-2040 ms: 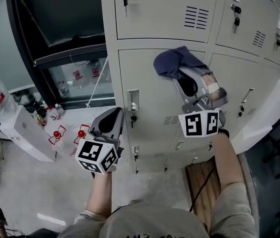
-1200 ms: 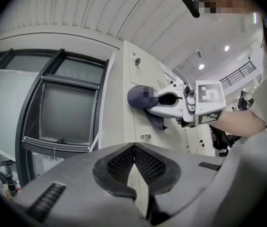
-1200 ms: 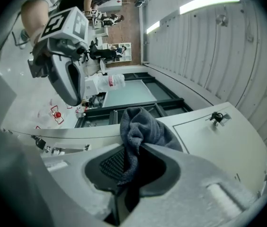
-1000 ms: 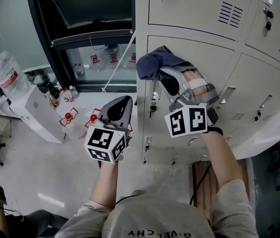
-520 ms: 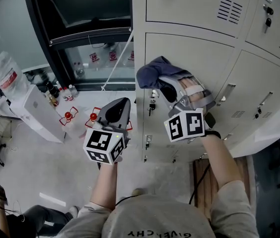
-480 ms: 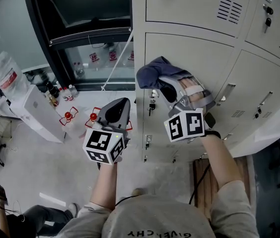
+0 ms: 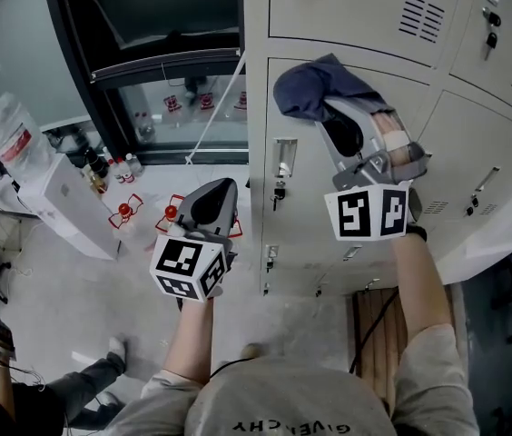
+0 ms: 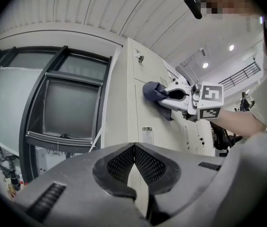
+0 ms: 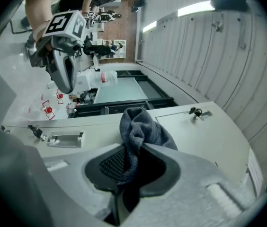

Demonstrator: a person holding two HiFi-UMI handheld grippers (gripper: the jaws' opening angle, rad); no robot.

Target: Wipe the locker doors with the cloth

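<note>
Grey T-shirt (image 7: 283,402), black-white marker cubes (image 7: 186,266) (image 7: 368,213)

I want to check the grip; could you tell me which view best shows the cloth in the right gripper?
The right gripper view: the cloth is pinched between the jaws of the right gripper. The head view shows it bunched against the locker door; the left gripper view shows it small.

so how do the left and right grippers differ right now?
The right gripper is shut on the cloth; the left gripper is shut on nothing. The right gripper holds the cloth against a locker door; the left gripper hangs clear of the lockers, off to their left. Both have their jaws closed.
</note>
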